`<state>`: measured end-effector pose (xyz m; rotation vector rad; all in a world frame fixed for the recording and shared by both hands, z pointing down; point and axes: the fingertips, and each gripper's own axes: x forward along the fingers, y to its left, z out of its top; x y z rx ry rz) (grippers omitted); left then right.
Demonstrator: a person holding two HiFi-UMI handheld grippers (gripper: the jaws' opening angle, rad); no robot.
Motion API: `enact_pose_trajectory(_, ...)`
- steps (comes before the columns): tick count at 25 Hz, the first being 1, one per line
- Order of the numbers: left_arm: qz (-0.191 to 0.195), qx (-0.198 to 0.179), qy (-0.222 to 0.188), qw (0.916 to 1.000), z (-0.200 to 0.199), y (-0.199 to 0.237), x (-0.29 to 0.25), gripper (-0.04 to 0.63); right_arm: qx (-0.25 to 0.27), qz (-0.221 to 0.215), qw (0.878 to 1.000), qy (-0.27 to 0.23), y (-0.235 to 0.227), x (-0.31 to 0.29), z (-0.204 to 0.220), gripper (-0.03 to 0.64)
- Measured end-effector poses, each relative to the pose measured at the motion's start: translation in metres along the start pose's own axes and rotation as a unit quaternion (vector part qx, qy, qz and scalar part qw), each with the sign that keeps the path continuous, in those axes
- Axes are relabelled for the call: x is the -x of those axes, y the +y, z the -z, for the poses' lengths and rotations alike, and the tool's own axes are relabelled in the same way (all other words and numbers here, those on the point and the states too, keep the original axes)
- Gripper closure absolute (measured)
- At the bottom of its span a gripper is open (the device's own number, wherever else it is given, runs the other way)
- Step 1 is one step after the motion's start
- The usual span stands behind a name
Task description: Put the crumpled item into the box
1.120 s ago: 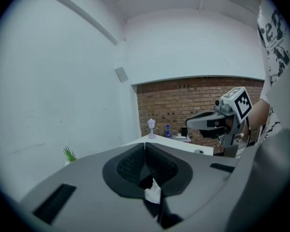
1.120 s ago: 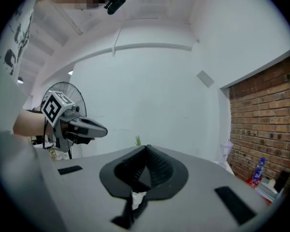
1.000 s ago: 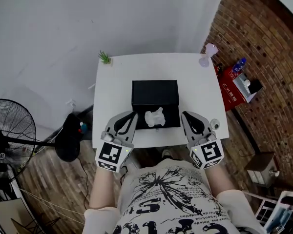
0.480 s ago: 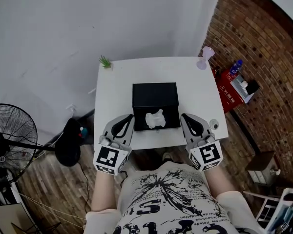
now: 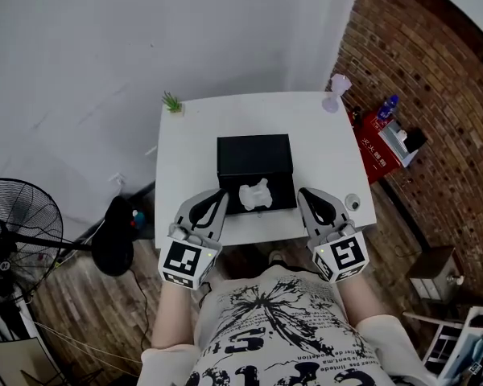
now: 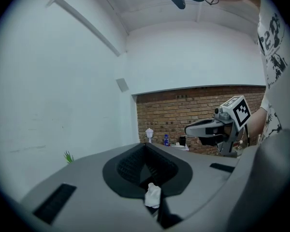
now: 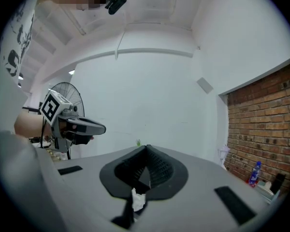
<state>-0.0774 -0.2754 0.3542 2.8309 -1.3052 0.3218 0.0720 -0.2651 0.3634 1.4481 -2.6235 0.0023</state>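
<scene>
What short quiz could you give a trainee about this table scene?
1. True or false: the left gripper and the right gripper are both shut and empty.
2. What stands at the far left corner of the table? A a bottle; B a plant; C a fan.
3. Name the colours of the box and of the crumpled item.
Key: 1 true; 2 B; 3 black and white.
</scene>
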Motion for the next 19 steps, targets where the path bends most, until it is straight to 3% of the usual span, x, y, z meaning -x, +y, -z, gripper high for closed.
enact_pose_trajectory(19, 0.000, -0.005, 0.005, 1.0000, 0.000, -0.003, -0.010, 0.581, 0.023, 0.014, 1.000, -0.014, -0.012, -0.002, -0.006, 0.604)
